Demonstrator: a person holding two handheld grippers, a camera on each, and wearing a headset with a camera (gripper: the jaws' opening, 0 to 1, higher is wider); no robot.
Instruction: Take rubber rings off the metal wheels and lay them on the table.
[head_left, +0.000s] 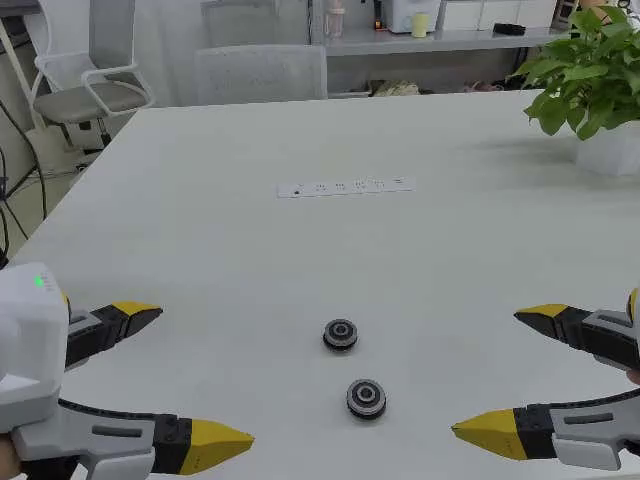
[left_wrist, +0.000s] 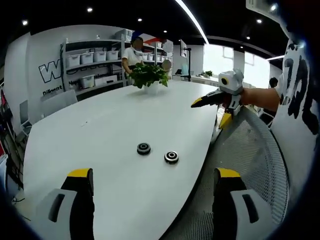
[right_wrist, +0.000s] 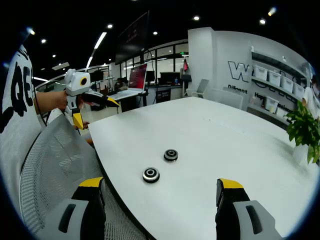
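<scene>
- White table (head_left: 300, 250), near my edge: far wheel (head_left: 340, 335) and near wheel (head_left: 366, 398) lie flat, axles up, close but apart.
- My left gripper (head_left: 205, 375) and right gripper (head_left: 486, 372) flank them, jaws spread wide, holding nothing.

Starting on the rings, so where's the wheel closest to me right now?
In the head view, the nearer wheel lies on the white table between the left gripper and right gripper, slightly right of and closer than the other wheel.

left gripper (head_left: 205, 375) and right gripper (head_left: 485, 372) both pale grey, black jaws, pointy yellow tips (head_left: 215, 436), white tee (right_wrist: 15, 95) with black lettering
</scene>
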